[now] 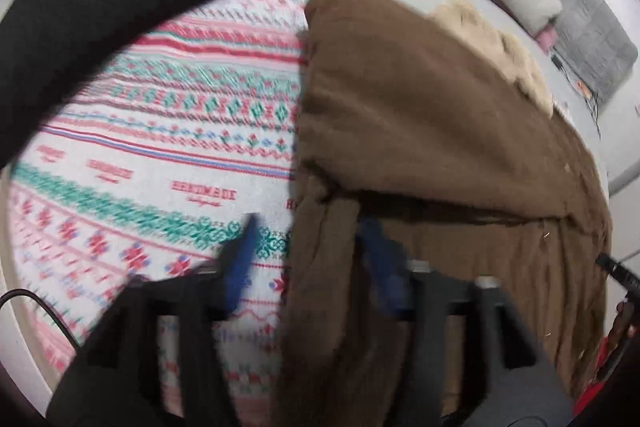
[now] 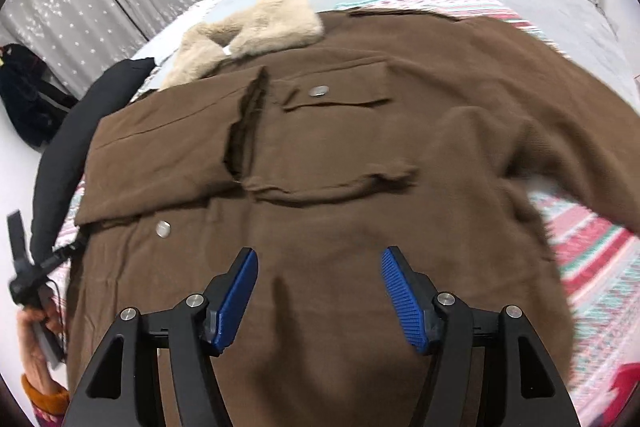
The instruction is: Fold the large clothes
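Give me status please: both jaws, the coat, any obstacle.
Left gripper open, coat edge between jaws, not pinched. Right gripper open, empty, above brown coat. One sleeve folded across the front. Black garment touches coat's side.

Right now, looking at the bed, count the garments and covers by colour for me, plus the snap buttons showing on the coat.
Brown coat: 1
Black garment: 1
Patterned red, green and white blanket: 1
Silver snap buttons: 2
Total: 5
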The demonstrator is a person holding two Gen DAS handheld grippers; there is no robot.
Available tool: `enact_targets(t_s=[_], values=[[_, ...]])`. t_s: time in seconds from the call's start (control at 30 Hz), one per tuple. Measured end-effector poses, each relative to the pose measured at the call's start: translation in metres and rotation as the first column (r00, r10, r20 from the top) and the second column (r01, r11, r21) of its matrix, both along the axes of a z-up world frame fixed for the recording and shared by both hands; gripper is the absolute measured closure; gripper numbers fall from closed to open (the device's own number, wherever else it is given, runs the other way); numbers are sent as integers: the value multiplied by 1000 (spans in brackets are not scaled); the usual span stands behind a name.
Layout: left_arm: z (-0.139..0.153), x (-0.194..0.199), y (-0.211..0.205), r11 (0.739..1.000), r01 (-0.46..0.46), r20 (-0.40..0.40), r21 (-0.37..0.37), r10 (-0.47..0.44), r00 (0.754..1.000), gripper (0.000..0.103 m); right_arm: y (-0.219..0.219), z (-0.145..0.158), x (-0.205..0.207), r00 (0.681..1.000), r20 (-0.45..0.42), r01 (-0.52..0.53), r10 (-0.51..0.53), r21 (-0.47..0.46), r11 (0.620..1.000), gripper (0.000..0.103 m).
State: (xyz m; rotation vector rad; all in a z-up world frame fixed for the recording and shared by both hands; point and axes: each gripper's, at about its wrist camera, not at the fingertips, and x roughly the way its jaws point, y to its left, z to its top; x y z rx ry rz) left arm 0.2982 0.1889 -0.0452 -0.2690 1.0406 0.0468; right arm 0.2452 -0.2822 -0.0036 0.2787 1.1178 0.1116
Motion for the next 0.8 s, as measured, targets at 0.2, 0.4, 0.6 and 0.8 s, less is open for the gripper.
enact_targets(t_s=[0.2, 0.4, 0.6, 0.8], values=[[32, -17, -21, 998, 66, 27, 10, -67, 997, 13, -69, 29, -13, 989, 15, 150, -149, -37, 988, 24], [20, -26, -42, 995, 81, 56, -64, -77, 995, 8, -147, 24, -40, 917, 7, 398, -399, 35, 917, 17], [6, -17, -66, 990, 124, 61, -64, -120, 991, 8, -208, -30, -55, 816, -119, 578, -565, 186, 795, 17], [4, -14, -70, 990, 112, 119, -82, -102, 988, 8, -255, -58, -51, 713, -76, 668, -697, 376, 642, 17]])
